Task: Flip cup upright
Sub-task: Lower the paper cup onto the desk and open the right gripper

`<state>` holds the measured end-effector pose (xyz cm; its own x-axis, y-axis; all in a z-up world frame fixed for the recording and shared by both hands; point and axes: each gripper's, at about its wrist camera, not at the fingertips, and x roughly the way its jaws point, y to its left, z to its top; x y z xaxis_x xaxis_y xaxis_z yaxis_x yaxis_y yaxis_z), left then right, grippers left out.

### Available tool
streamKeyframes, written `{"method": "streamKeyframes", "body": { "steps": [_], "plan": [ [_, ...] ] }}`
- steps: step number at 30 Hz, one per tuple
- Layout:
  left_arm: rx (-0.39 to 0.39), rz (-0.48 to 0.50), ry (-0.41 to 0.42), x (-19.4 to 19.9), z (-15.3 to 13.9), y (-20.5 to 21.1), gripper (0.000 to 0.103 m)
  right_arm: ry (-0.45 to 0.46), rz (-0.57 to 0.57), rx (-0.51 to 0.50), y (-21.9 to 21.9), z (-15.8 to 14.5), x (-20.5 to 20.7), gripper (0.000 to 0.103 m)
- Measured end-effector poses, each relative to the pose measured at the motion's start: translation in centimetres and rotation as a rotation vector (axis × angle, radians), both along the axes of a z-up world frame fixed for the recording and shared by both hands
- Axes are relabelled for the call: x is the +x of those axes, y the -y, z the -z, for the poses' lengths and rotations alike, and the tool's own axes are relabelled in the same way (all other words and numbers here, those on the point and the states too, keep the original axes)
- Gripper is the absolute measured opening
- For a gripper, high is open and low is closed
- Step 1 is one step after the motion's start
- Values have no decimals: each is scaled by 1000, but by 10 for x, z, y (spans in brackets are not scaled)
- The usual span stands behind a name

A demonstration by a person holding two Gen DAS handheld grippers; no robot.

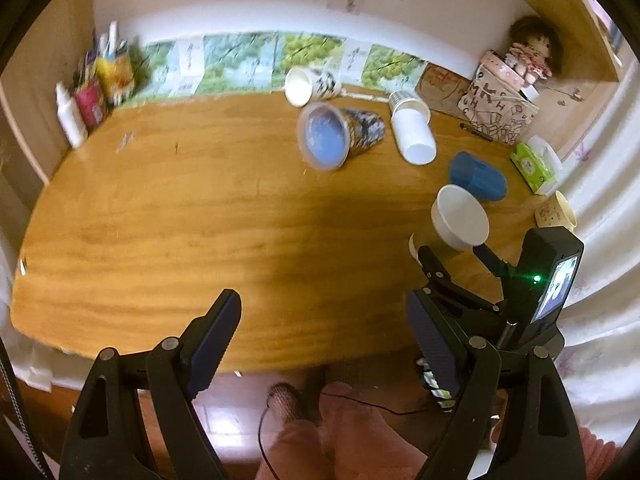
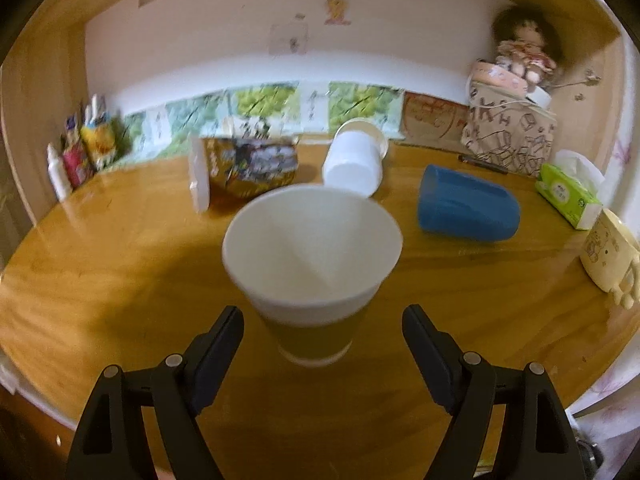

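A white paper cup with a tan band (image 2: 312, 268) stands upright on the wooden table (image 2: 100, 280), mouth up, just beyond my right gripper (image 2: 322, 330). That gripper is open, with a finger on each side of the cup and not touching it. The same cup (image 1: 460, 216) shows in the left wrist view beyond the right gripper's fingers (image 1: 430, 264). My left gripper (image 1: 324, 332) is open and empty over the table's near edge.
Several cups lie on their sides farther back: a blue one (image 2: 468, 208), a white one (image 2: 354, 162), and a printed one with a clear lid (image 2: 248, 168). A cream mug (image 2: 610, 252), tissue pack (image 2: 568, 194), patterned bag and doll (image 2: 520, 56) stand at the right. Bottles (image 2: 56, 168) stand at the left.
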<state>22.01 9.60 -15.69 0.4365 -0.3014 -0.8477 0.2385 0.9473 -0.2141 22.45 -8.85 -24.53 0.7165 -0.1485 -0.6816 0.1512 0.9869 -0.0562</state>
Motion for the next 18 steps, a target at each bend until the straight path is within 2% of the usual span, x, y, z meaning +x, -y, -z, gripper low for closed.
{"method": "streamKeyframes", "body": {
  "steps": [3, 7, 10, 13, 18],
  "plan": [
    [-2, -18, -53, -3, 8, -3, 87, -43, -18, -35, -2, 0, -6, 82],
    [4, -66, -70, -8, 9, -3, 87, -123, -50, -34, -2, -3, -23, 82],
    [2, -91, -71, -11, 4, 1, 87, -207, -76, -16, -1, -6, -36, 82],
    [11, -89, -52, -14, -7, 15, 87, -307, -106, -65, 0, -13, -49, 82],
    [86, -101, -16, -25, -21, 41, 87, -363, -162, -58, 9, -40, -70, 84]
  ]
}}
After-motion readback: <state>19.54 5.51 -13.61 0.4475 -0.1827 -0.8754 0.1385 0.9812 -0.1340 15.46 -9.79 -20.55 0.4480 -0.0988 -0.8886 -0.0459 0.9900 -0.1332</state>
